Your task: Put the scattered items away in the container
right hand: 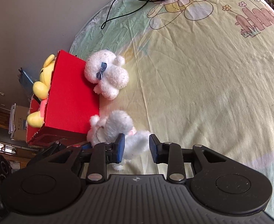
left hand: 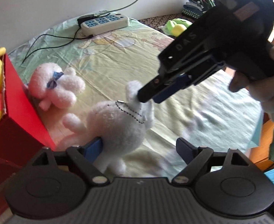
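White plush toy (left hand: 118, 123) lies btwn open left hand-held gripper (left hand: 138, 147) pads.

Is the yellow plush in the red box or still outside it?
In. The yellow plush sits inside the red box, head and paws above its rim.

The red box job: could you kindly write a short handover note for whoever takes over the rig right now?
Left gripper: open, straddling the body of the white plush with the bead chain, gripping nothing.
Right gripper: open, jaws loosely around a fluffy end of that same plush.
Red box: stands on the sheet.
Done: yellow plush is in the box.
Left: the chain plush and the white plush with the blue bow, which leans against the box's side. Both lie on the sheet.
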Demonstrator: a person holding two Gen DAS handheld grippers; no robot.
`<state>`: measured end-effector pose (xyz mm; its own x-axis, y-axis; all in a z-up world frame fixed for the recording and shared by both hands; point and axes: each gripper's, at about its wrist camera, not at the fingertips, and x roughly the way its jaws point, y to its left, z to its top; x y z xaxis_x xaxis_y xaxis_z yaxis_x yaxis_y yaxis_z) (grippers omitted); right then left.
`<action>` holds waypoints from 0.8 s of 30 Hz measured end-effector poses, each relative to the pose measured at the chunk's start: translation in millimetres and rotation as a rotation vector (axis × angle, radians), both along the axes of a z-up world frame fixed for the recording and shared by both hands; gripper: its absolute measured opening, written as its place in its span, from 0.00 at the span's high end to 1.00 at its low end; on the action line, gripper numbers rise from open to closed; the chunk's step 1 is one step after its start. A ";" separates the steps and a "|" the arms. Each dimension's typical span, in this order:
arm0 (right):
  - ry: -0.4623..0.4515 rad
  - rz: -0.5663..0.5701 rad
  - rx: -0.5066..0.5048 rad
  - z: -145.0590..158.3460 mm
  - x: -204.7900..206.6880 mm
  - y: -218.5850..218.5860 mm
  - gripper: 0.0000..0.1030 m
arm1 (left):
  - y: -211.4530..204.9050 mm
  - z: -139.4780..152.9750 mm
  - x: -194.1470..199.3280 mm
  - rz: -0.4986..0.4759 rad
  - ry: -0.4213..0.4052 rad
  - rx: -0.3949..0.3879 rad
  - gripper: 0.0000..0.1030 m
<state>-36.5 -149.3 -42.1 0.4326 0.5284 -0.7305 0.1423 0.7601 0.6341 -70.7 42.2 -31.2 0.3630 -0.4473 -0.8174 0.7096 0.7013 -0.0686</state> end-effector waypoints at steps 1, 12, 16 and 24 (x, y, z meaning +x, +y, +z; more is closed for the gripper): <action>0.005 -0.001 0.002 -1.3 -0.4 -0.6 0.68 | -0.2 2.6 -3.5 -0.016 0.033 -0.025 0.17; 0.010 -0.053 0.018 -2.7 -16.0 -9.7 0.64 | 29.2 53.3 9.5 0.000 -0.021 -0.058 0.18; -0.004 -0.076 0.083 2.3 -13.5 -7.4 0.64 | 12.3 36.4 28.0 0.017 -0.056 -0.017 0.18; -0.045 -0.090 0.074 12.8 14.6 11.5 0.45 | 10.2 -7.1 30.9 0.019 0.000 0.029 0.20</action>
